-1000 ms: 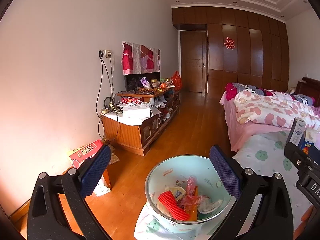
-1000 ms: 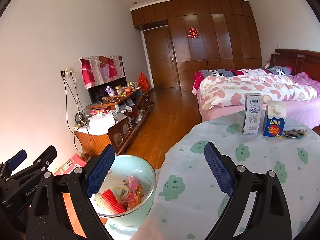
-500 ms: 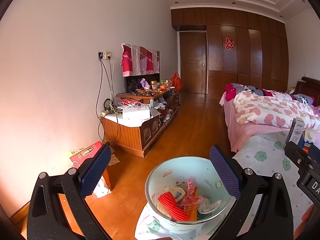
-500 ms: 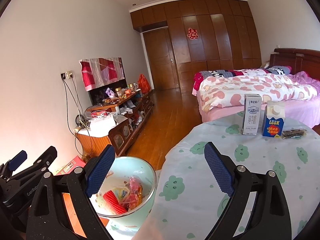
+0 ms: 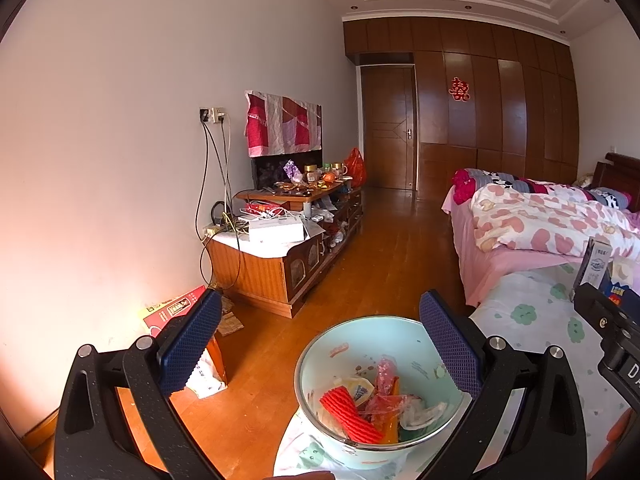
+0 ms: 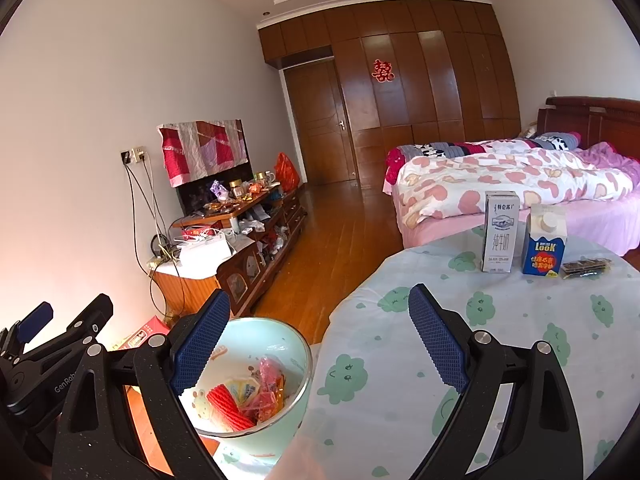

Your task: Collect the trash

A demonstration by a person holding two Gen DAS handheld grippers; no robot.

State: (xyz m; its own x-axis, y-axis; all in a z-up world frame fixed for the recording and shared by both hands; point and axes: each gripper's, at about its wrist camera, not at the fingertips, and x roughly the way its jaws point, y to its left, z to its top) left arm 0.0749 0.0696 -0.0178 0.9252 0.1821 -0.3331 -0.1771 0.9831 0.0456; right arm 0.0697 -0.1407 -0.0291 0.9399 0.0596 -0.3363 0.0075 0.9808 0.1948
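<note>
Standing near the desk's (image 6: 460,360) far edge, the white milk carton (image 6: 501,232) looks light and crushable, best pinched across its flat sides by the right tongs (image 6: 318,338), which, like the left tongs (image 5: 320,340), gape empty.

The left gripper (image 5: 320,336) hangs with its blue-padded jaws spread wide over a pale green bin (image 5: 316,364) holding a red foam net (image 5: 350,412) and crumpled wrappers (image 5: 386,396). At the right edge, part of the right gripper (image 5: 610,332) crosses a cloud-print tablecloth (image 5: 532,320).
</note>
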